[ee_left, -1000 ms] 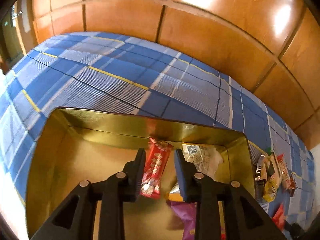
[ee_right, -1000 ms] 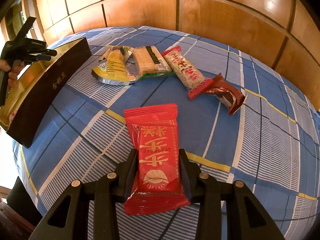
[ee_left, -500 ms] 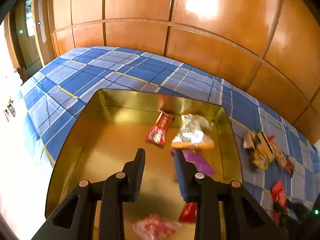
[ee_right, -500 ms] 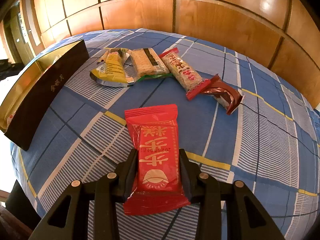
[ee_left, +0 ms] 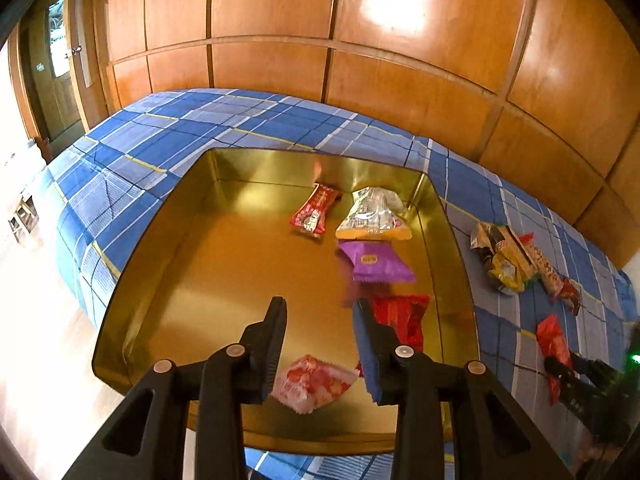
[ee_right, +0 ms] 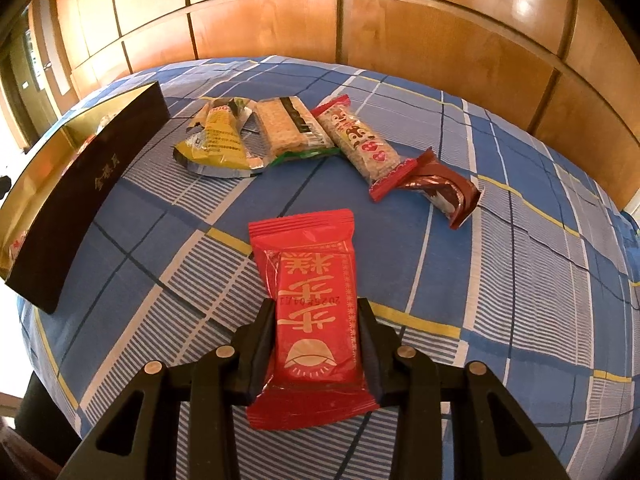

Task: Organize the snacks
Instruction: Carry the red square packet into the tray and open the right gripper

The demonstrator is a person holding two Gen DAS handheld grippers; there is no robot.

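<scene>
Left wrist view: gold tin sits on the blue plaid cloth covering the surface, wood-panelled wall behind. Left claw hangs above the tin's near half, jaws parted, nothing between them. Inside the tin, left to right: pink-and-white packet near the front rim, just below the claw; small red wrapped candy toward the back; silver-and-orange packet beside it; purple packet just in front of that; red packet by the right wall, partly behind the claw's right finger. Outside the tin, on the cloth to its right, loose snacks lie clustered; individual items are hard to separate in this view. Right wrist view: dark outer wall of the tin at far left, gold lettering on it. Further right, a row on the cloth: yellow packet, cracker pack touching it, rice bar in a red-ended wrapper, then a brown wrapper touching the bar's end. Right claw is clenched on the red snack pack, fingers pressed against its two long edges at the lower half. Whether the pack's far end rests on the cloth cannot be determined.
</scene>
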